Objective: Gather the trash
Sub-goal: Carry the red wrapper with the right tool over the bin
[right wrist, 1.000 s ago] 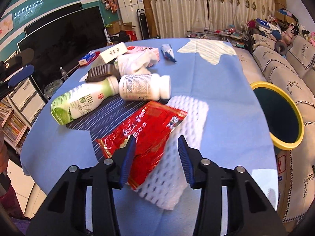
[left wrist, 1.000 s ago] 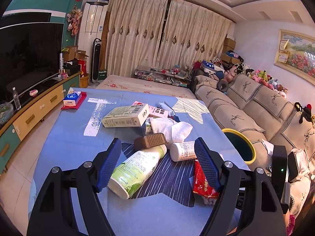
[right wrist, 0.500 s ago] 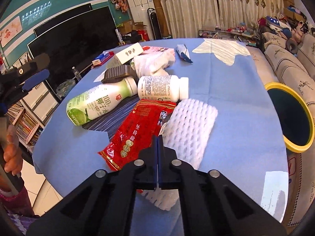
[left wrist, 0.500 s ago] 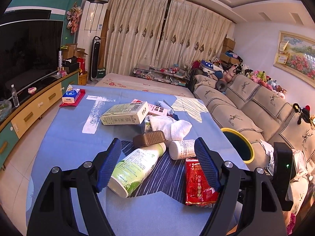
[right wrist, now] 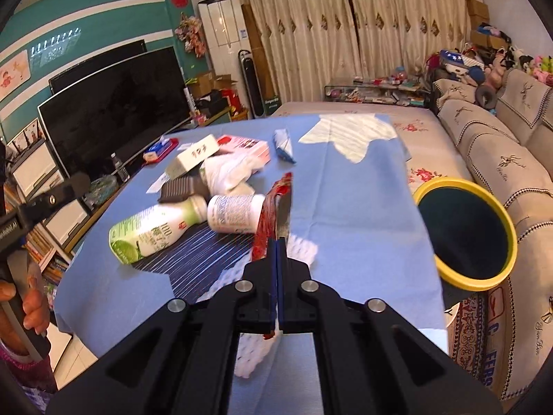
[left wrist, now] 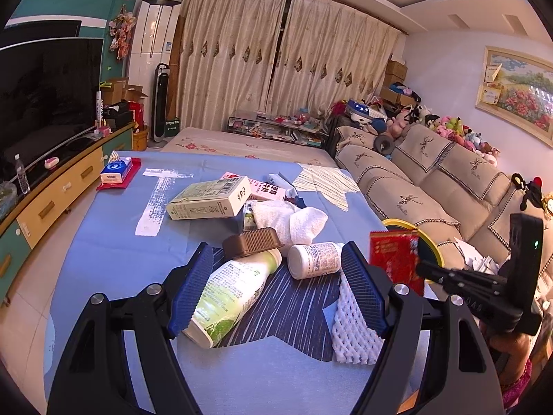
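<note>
**Hidden, cut off, unreadable**

- Red wrapper (right wrist: pixel 273 207): seen edge-on in the right wrist view; its lower part is hidden between the closed jaws. Print unreadable.
- Foam net (left wrist: pixel 349 325): partly behind the left gripper's (left wrist: pixel 276 290) right finger; in the right wrist view mostly under the right gripper (right wrist: pixel 277 263).
- Green bottle (left wrist: pixel 228 294): base behind the left finger.
- Bin (right wrist: pixel 466 231): inside too dark to tell; in the left wrist view largely behind the wrapper.
- Pill bottle (right wrist: pixel 235 212): label too small to read.
</note>
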A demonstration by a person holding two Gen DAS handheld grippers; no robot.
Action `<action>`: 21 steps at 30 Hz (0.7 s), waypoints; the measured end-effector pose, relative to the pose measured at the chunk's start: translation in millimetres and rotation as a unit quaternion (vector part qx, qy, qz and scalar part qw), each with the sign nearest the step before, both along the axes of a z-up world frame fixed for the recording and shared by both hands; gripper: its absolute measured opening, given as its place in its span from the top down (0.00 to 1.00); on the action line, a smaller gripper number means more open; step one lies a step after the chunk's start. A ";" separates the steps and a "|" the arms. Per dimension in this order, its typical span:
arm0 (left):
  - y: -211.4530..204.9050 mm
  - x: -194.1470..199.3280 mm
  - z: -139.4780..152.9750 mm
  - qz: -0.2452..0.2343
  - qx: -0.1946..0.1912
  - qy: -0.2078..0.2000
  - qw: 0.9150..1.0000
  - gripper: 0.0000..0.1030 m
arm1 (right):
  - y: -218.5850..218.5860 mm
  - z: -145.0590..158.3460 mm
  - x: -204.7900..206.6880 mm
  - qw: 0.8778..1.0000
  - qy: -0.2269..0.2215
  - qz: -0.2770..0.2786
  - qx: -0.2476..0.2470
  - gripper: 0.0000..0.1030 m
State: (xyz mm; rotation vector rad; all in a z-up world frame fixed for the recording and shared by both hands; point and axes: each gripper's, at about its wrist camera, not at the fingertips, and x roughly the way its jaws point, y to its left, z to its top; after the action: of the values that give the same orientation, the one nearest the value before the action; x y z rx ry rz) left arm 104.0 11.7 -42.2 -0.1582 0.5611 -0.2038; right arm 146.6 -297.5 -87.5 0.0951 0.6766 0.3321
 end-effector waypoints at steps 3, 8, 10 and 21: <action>-5.4 0.9 -0.3 -0.004 0.004 0.001 1.000 0.27 | -15.2 7.2 2.2 1.000 -0.011 -0.019 0.000 1.00; -14.0 4.6 -2.2 -0.012 0.008 0.006 1.000 0.27 | -44.9 14.3 13.4 0.998 -0.023 -0.054 0.000 1.00; -17.4 6.4 -2.8 -0.014 0.010 0.008 1.000 0.27 | -58.5 17.0 18.2 0.997 -0.029 -0.072 -0.001 1.00; -40.9 24.3 -9.2 -0.029 0.025 0.024 0.999 0.27 | -142.4 -0.6 77.0 0.982 -0.018 -0.185 -0.026 1.00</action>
State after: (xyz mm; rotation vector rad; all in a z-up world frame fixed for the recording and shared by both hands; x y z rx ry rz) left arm 128.3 -29.2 -51.4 -0.0987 0.6193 -0.2425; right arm 223.6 -439.9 -88.1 0.1631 0.6161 -0.0420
